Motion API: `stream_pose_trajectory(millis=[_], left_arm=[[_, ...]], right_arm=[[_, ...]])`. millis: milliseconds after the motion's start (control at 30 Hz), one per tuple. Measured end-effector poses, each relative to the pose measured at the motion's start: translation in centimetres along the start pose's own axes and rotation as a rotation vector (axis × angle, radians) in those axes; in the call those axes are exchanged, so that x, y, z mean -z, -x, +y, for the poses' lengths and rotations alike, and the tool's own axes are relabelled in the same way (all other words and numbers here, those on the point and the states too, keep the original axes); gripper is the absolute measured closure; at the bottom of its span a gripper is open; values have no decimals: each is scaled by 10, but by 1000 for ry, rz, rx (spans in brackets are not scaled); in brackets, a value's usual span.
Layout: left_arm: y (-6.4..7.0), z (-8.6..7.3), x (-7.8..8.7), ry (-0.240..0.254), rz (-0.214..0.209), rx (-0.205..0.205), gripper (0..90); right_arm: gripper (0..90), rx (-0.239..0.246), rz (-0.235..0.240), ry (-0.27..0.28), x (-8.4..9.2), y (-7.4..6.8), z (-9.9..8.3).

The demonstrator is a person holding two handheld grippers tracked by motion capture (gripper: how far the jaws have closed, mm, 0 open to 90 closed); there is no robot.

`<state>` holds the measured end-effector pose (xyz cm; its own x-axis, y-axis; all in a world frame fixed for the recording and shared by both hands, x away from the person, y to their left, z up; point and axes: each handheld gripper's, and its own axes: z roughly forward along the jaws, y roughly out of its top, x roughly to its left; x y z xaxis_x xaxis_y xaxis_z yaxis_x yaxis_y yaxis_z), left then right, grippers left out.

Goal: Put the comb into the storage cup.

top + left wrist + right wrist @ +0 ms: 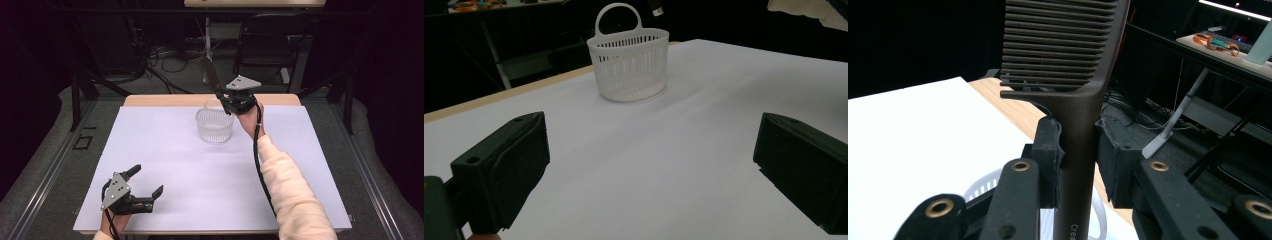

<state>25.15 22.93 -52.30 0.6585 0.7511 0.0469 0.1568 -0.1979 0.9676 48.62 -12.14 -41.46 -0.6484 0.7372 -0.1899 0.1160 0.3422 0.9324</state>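
Clamped between the jaws of the right gripper is the smooth, flat handle of a dark brown plastic comb, standing upright with its fine, even teeth pointing to the left in the right gripper view; pale lettering shows low on the handle. From above, the right gripper hangs just over the far rim of a small white plastic basket, and the comb appears as a thin dark blade rising beyond it. Round-oval with slotted walls, the basket stands near the middle of the bench's far edge, on a matte white sheet that covers a light wooden bench.

Jaws of the left gripper stand wide apart with nothing between them, at the bench's near left corner, well apart from the basket. Its own view looks across the bare sheet to the basket, bringing out the arched loop handle and ribbed slots, which the high view blurs.
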Motion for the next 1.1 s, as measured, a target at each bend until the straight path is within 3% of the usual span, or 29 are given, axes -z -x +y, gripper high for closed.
stream_pose_trajectory(millis=[433,1100], left_arm=[[0,0,1,3,1,2,16],[-1,0,1,4,1,5,17]], right_arm=[[722,-12,11,19,-3,-1,-2],[722,-20,28,2,-15,-4,-13]])
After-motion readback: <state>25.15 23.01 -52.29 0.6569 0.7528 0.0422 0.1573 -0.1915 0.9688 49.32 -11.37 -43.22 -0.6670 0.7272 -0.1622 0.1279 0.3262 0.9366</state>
